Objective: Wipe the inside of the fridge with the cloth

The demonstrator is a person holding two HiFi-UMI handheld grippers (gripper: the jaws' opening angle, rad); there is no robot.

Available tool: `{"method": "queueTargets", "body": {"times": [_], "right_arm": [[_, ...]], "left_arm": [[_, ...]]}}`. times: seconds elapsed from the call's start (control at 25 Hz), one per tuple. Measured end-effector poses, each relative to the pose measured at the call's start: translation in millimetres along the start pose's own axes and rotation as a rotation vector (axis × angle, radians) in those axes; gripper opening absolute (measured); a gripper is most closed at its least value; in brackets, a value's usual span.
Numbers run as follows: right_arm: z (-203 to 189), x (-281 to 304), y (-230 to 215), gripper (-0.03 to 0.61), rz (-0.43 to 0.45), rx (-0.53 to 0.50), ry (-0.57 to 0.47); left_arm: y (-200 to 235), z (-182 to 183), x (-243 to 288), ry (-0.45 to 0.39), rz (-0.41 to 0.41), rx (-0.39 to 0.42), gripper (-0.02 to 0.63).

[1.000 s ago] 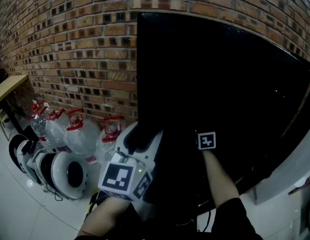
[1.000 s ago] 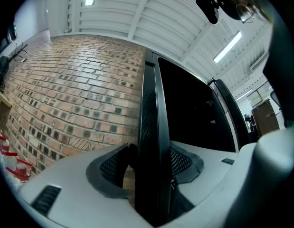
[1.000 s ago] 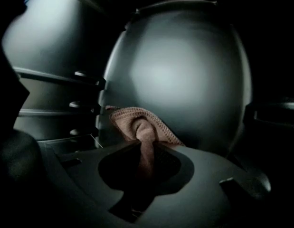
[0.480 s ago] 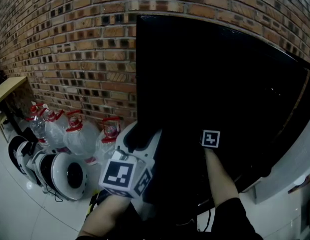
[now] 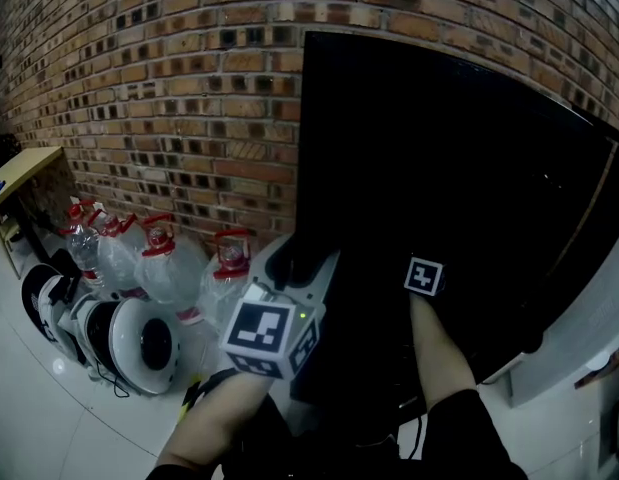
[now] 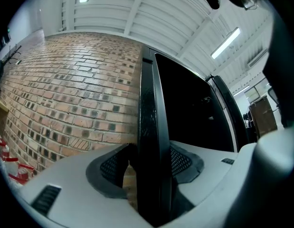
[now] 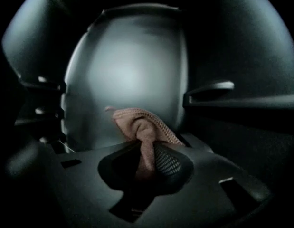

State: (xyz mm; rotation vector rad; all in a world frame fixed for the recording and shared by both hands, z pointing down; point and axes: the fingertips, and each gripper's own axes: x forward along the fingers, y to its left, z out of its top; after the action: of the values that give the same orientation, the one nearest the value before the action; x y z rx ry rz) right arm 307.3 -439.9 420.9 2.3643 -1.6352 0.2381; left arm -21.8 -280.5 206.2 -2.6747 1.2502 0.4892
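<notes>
The black fridge door [image 6: 149,103] fills the gap in my left gripper [image 6: 149,161], so nothing else fits there. Inside, my right gripper [image 7: 147,158] with the cloth [image 7: 142,127] has open room before the pale back wall [image 7: 132,70]. Ledges [image 7: 208,86] stick out from the sides. Water jugs [image 5: 169,268] and helmets [image 5: 129,343] crowd the floor [image 5: 49,408] by the brick wall [image 5: 139,98].

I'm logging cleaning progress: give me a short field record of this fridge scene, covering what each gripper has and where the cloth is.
left gripper: closed on the black door edge
right gripper: shut on the cloth, inside the fridge
cloth: pink, bunched, in front of the pale back wall; contact cannot be told
beside fridge: water bottles along the brick wall
</notes>
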Motion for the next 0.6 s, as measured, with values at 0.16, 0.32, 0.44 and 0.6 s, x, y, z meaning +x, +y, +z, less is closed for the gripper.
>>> {"method": "queueTargets", "body": {"times": [0.16,0.32,0.44,0.6], "right_arm": [[-1,-27,6,0.072,0.076,0.029,-0.055],[-9,-60,8,0.072,0.141,0.018,-0.08],[0,-96,20,0.072,0.224,-0.011,-0.157],[15,-156,38,0.072,0.409,-0.034,-0.255]], "left_arm": [[2,0,-2,-0.02,0.007,-0.013,0.229],[4,2,-4,-0.041,0.015,-0.023,0.229],[5,2,-7,-0.047,0.013,-0.047,0.232],[2,-1,-22,-0.056,-0.002,-0.088,0.23]]}}
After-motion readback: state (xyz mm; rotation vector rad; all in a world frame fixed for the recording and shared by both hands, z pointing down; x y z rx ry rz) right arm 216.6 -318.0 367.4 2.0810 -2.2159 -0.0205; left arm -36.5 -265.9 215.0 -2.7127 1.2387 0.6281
